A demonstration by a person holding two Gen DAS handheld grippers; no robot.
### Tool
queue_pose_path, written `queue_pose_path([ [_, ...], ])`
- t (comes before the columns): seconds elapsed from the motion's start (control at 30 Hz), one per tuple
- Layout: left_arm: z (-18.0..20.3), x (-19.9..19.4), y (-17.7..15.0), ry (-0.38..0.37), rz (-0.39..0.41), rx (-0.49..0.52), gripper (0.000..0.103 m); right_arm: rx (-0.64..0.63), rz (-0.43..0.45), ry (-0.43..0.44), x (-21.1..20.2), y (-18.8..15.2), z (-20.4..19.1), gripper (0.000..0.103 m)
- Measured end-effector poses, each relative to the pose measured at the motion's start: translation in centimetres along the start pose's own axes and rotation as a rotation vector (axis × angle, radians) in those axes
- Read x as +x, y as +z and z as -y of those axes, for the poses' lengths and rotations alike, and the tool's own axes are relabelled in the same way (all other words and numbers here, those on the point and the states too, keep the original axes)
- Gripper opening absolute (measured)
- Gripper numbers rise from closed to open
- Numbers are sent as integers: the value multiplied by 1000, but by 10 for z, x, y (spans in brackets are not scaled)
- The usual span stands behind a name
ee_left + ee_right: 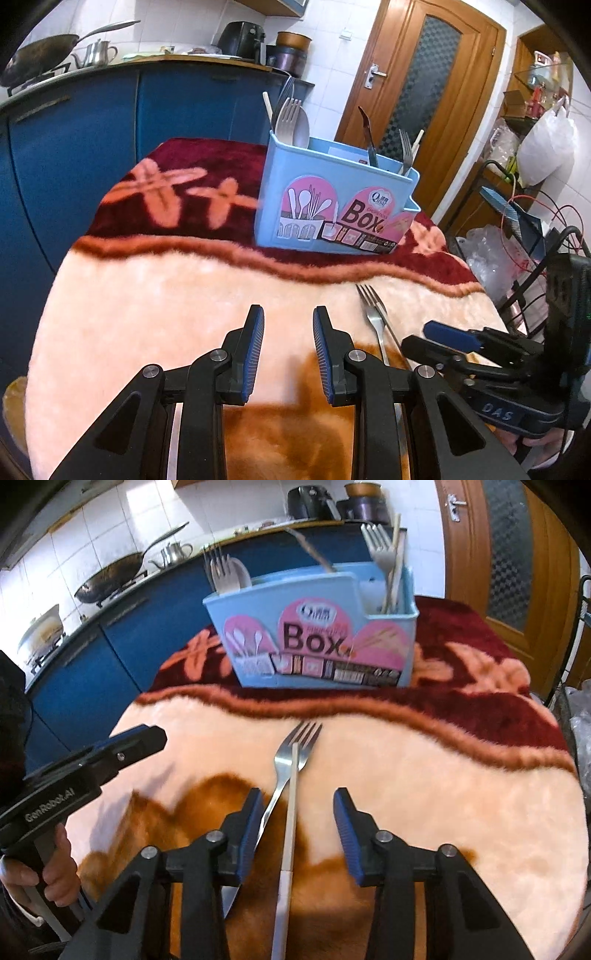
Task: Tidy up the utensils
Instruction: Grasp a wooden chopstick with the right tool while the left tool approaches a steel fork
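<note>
my right claw part open, empty, straddling fork and chopstick; thin, stiff, slick steel, so pinch mid-handle. left claw part open, empty.

Lying flat on the peach part of the plush blanket: a steel fork, tines toward the box, handle running back and leftward. Resting along it, over the fork's head: a single pale chopstick with a white end nearest the camera. Standing upright behind them on the maroon part: a light-blue plastic utensil box, pink "Box" label facing forward, holding forks, a spoon, chopsticks and a dark-handled utensil.
</note>
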State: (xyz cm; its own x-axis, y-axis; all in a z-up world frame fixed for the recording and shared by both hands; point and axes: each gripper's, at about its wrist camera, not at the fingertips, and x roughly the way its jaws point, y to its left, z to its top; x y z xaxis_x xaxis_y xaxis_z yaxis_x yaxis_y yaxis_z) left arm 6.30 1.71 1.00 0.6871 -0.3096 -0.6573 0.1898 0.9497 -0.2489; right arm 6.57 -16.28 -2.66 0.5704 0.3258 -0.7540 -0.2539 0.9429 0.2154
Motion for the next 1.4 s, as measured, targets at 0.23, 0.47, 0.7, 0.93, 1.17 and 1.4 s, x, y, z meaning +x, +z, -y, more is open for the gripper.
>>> queue_pose_path([
  [0.23,-3,1,-3,-2,-7,-9,28,0,-35,-12,12,2,0,22],
  [0.47,1,4,-4,-12,-19,-2,28,75,-10,17,8,1,16,8],
  [0.7,14,10,-5,-37,-43,20,28,116,57,13,-11,-1,31,8],
  [0.93,32,25,-5,-68,-85,42,28,136,122,0,-27,-5,46,7],
  [1.17,53,45,-4,-116,-135,60,28,165,143,15,-31,-11,62,8],
  [1.4,60,71,0,-155,-198,36,28,179,166,19,-35,-14,71,8],
])
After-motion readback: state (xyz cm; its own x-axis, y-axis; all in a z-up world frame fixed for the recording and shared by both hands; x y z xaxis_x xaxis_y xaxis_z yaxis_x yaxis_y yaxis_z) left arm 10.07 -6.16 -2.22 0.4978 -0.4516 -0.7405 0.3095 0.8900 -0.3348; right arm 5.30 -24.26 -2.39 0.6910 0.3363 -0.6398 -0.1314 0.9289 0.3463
